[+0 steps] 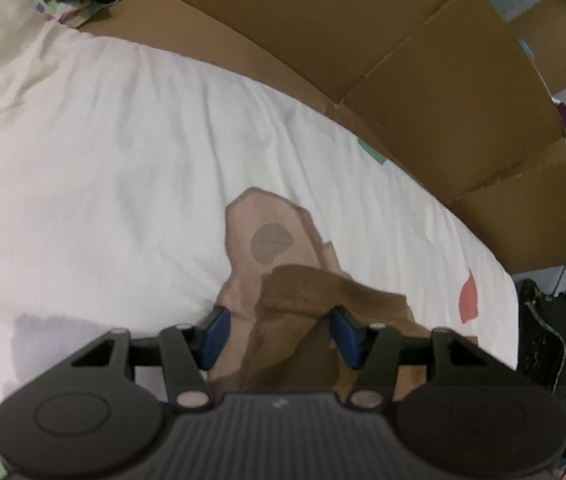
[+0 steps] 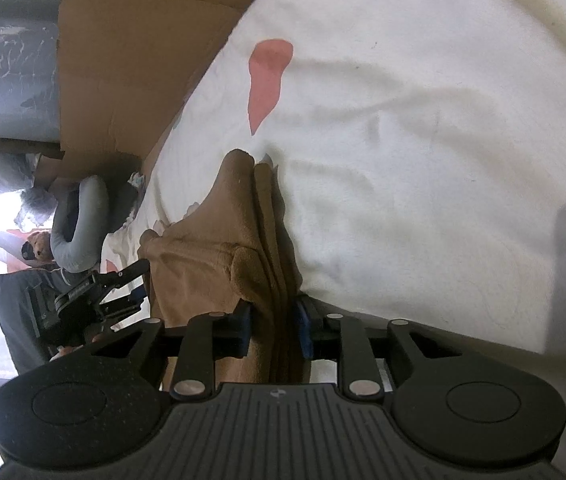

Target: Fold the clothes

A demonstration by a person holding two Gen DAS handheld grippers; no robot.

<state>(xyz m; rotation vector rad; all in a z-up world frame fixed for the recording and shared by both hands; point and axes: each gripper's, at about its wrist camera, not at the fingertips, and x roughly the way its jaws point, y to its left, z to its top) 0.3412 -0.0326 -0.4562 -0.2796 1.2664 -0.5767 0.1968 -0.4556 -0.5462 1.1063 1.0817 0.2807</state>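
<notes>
Clamped between the blue pads (image 1: 215, 336) of the left gripper (image 1: 281, 332): a thick bunch of the garment (image 1: 283, 300), filling the gap from pad to pad. Pinched likewise in the right gripper (image 2: 274, 328): a narrower stack of folded edges, pads (image 2: 303, 330) pressing on both sides. Only in the left view: a paler pinkish inner face with a round grey patch (image 1: 271, 243), spread flat ahead of the jaws. Only in the right view: the brown, soft, fleecy outer face, running in long parallel folds away from the jaws to a blunt tip, with the left gripper (image 2: 143, 286) at its far left edge, apart from the right one. Under it all, a white sheet (image 1: 103, 160), lightly creased, printed with a red shape (image 2: 269, 76) and green patches (image 1: 371, 152). Wide bare sheet on the side away from the cardboard (image 1: 423, 60). Stiff brown cardboard, creased into panels, walling the sheet's far edge. Past the sheet's end in the right view, clutter: a grey curved cushion (image 2: 79, 224) and a small teddy (image 2: 41, 246).
</notes>
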